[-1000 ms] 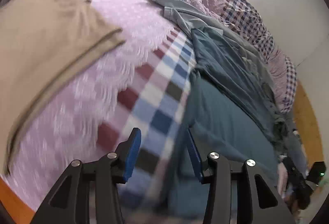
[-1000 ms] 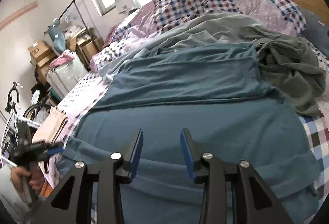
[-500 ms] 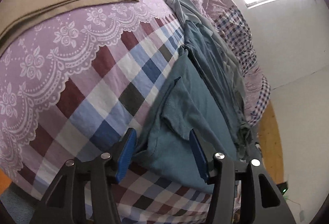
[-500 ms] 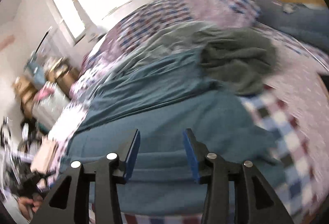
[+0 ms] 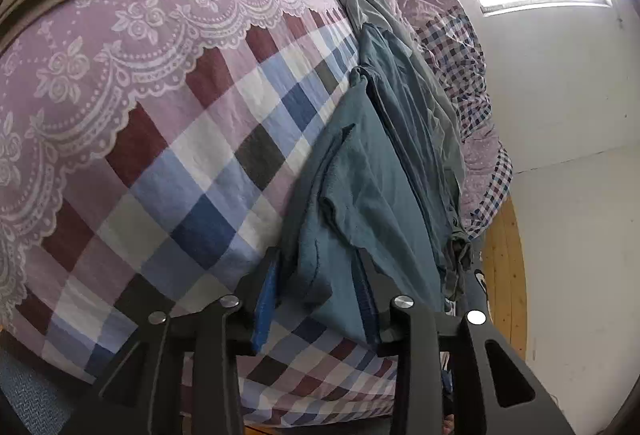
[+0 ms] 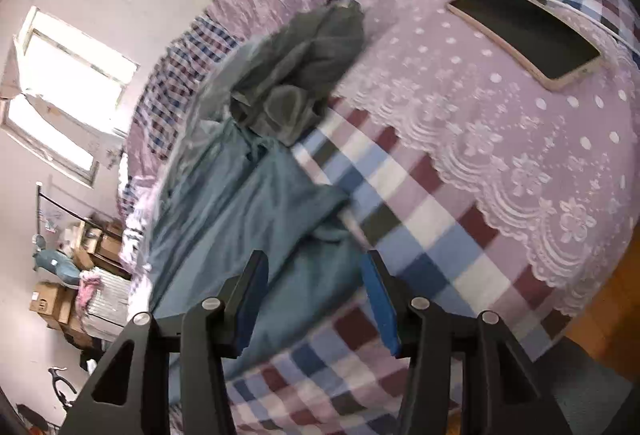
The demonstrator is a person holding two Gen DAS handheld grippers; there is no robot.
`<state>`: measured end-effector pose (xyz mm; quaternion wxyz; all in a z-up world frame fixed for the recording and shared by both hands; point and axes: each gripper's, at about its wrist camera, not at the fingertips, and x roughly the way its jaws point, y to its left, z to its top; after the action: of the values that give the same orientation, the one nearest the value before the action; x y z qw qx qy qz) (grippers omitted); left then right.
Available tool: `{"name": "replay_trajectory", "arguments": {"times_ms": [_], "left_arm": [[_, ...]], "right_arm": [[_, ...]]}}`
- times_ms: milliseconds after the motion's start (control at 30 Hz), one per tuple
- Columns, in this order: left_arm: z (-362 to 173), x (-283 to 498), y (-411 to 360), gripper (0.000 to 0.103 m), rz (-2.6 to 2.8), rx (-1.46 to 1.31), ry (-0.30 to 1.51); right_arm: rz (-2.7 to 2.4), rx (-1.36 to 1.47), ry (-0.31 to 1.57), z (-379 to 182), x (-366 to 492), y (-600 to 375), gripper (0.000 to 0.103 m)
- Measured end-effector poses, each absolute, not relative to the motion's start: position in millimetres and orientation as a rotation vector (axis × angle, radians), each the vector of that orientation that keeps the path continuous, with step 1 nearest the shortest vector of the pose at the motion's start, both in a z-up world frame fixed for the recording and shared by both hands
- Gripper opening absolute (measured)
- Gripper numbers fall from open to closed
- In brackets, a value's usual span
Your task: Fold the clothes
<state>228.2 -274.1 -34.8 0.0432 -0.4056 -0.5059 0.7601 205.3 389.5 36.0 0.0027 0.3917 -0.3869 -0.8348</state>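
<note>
Teal shirt [image 5: 360, 171] both views; phone [image 6: 524, 35] right only

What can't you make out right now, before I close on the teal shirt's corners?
- Left wrist view: the teal shirt drapes over the left gripper; contact with the pads is hidden.
- Right wrist view: motion blur smears the shirt's hem between the open right gripper.
- Grey garment: crumpled and blurred, type unclear.
- Phone screen: dark, unreadable.
</note>
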Motion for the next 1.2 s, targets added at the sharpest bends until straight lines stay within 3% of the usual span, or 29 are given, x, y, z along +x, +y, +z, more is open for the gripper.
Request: {"name": "replay_trajectory", "arguments": {"times_ms": [200, 367, 633, 833, 900, 1200], "left_arm": [[-33, 231, -266, 0.041, 2.37, -1.276, -1.518], [-35, 231, -265, 0.051, 2.348, -1.245, -1.553], [-40, 227, -267, 0.051, 2.264, -1.17, -1.611], [-42, 224, -268, 0.032, 2.297, -1.185, -1.624], [-43, 223, -268, 0.017, 2.31, -1.201, -1.619], [-39, 220, -266, 0.006, 2.376, -1.203, -1.578]], "right_arm": [[-2.59, 1.256, -1.261, 26, 208, 395, 0.053], [-2.527, 1.202, -1.339, 17, 203, 395, 0.055], [-2.465, 1.174, -1.388, 11, 194, 391, 0.055], [-2.443, 1.169, -1.394, 9, 189, 388, 0.055], [-2.444, 1.173, -1.387, 8, 189, 388, 0.055], [-2.486, 1.23, -1.276, 8, 179, 380, 0.055]]}}
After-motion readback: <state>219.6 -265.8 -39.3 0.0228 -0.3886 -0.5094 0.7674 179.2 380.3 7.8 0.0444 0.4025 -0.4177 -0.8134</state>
